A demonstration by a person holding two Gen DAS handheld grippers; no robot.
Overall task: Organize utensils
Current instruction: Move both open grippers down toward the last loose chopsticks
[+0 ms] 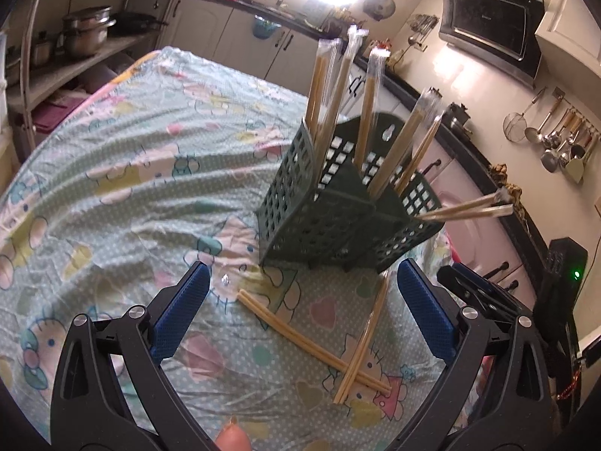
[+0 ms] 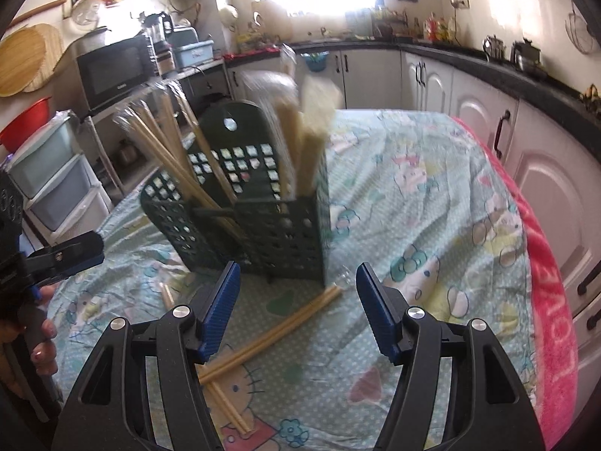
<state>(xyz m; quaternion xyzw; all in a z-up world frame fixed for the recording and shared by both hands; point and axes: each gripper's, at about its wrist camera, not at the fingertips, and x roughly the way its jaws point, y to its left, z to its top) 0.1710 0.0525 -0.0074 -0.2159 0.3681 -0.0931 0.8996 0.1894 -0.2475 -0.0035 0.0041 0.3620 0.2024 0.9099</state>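
Note:
A dark green slotted utensil basket (image 1: 338, 210) (image 2: 263, 233) stands on the cloth-covered table, with several wrapped chopstick pairs upright and leaning in it. Two more chopstick pairs lie crossed on the cloth in front of it: one pair (image 1: 311, 338) (image 2: 274, 332) and the other pair (image 1: 362, 342) (image 2: 229, 406), partly hidden by a finger in the right wrist view. My left gripper (image 1: 304, 300) hangs open above them, nothing between its blue pads. My right gripper (image 2: 298, 300) is open too, over the near pair, not touching it. Each gripper shows at the edge of the other's view.
A cartoon-print cloth (image 1: 131, 188) covers the table, with a pink towel (image 2: 544, 300) along its right edge. White cabinets (image 2: 544, 173) and a dark counter run beyond it. A microwave (image 2: 112, 67) and plastic drawers (image 2: 56, 180) stand at the left. A hand (image 2: 41, 342) holds the left gripper.

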